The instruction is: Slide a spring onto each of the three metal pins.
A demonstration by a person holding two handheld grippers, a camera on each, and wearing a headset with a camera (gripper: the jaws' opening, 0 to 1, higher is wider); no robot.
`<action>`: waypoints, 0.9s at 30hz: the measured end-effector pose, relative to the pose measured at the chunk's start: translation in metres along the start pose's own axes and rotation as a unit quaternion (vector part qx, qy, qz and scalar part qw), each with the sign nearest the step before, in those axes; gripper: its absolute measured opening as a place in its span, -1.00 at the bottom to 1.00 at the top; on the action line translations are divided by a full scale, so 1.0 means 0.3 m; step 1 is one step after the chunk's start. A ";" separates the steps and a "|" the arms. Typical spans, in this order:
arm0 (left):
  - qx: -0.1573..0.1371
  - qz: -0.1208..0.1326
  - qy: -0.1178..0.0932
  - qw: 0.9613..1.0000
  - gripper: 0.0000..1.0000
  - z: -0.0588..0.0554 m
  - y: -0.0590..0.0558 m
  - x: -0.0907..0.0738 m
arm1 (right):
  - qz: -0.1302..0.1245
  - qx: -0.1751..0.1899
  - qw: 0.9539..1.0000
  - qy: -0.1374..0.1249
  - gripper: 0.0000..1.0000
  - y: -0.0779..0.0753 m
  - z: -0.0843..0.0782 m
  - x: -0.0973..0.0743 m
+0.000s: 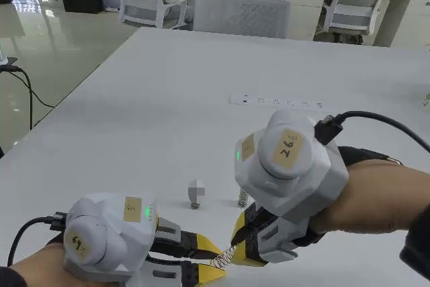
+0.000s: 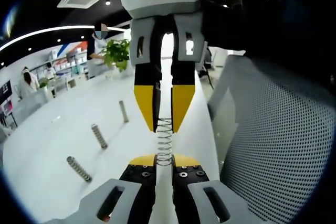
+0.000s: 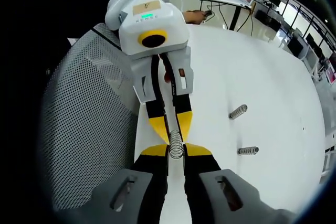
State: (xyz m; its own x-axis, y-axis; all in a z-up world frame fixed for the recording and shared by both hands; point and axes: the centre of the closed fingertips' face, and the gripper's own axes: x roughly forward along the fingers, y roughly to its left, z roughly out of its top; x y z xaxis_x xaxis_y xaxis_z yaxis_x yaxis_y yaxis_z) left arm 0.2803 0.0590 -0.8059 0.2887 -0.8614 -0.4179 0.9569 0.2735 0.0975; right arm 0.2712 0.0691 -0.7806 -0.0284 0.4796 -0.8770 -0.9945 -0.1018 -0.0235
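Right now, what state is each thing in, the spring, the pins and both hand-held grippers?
Spring: held at both ends.
Left hand-held gripper: shut on the spring.
Right hand-held gripper: shut on the spring.
Farthest pin, left gripper view: bare.
Middle pin: loaded.
Nearest pin: loaded.

Both ends of the spring (image 1: pixel 225 256) disappear between the closed jaws of the left gripper (image 1: pixel 218 262) and right gripper (image 1: pixel 239 249). Just beyond the spring, the right gripper's housing covers one side of a spring-wrapped pin (image 1: pixel 242 199). Nearer than the spring, the head view's bottom edge cuts off the left gripper's underside and the person's wrist (image 1: pixel 30 268)
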 end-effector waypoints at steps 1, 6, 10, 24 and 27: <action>0.000 0.000 0.000 1.000 -0.96 0.000 -0.002 0.000 | 0.000 0.000 1.000 -0.005 -0.85 0.001 0.011 -0.002; -0.001 0.000 -0.006 1.000 -0.96 0.007 -0.002 -0.002 | -0.004 0.002 1.000 -0.025 -0.85 -0.005 0.043 -0.006; 0.001 0.000 -0.004 1.000 -0.97 0.005 -0.004 -0.002 | -0.003 0.000 1.000 -0.022 -0.85 -0.005 0.037 -0.001; -0.001 0.001 -0.010 1.000 -0.97 0.012 0.003 -0.005 | 0.000 0.015 1.000 -0.018 -0.78 -0.010 0.016 0.021; -0.001 0.002 -0.010 1.000 -0.97 0.013 0.004 -0.005 | 0.003 0.018 1.000 -0.018 -0.79 -0.007 0.015 0.024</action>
State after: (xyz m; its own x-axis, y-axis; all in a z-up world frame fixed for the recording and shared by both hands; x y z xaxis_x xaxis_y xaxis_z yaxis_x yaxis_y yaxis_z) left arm 0.2811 0.0590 -0.8016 0.2935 -0.8690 -0.3984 0.9556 0.2783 0.0971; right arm 0.2726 0.0767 -0.7848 -0.0375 0.5105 -0.8590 -0.9972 -0.0746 -0.0008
